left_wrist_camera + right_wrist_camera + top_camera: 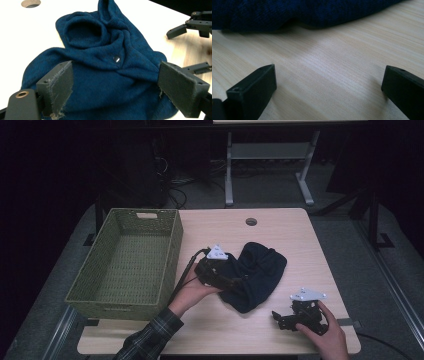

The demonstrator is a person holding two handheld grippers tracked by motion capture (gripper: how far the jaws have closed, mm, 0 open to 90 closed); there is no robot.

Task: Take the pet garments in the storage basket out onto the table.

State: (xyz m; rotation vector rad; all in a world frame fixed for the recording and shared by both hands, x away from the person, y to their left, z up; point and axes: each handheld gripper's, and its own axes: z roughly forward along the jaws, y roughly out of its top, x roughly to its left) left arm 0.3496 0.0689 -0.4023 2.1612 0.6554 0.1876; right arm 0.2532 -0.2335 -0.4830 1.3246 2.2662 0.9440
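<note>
A dark blue knitted garment (pixel 260 272) lies crumpled in the middle of the light wood table (pixel 295 230). My left gripper (pixel 235 282) is at its left edge, held by a hand with a plaid sleeve. In the left gripper view the jaws of that gripper (pixel 115 85) stand wide apart over the garment (pixel 105 62), and the pads do not press on it. My right gripper (pixel 278 317) rests on the table at the front right, a short way from the cloth. Its jaws (pixel 329 82) are open with bare wood between them, and the garment (pixel 287 12) lies just ahead.
A green woven basket (pixel 172 250) stands at the table's left side and has nothing in it. A round cable hole (pixel 251 221) sits near the far edge. The right gripper (pixel 197 25) appears at the upper right of the left gripper view. Desk legs and cables stand behind the table.
</note>
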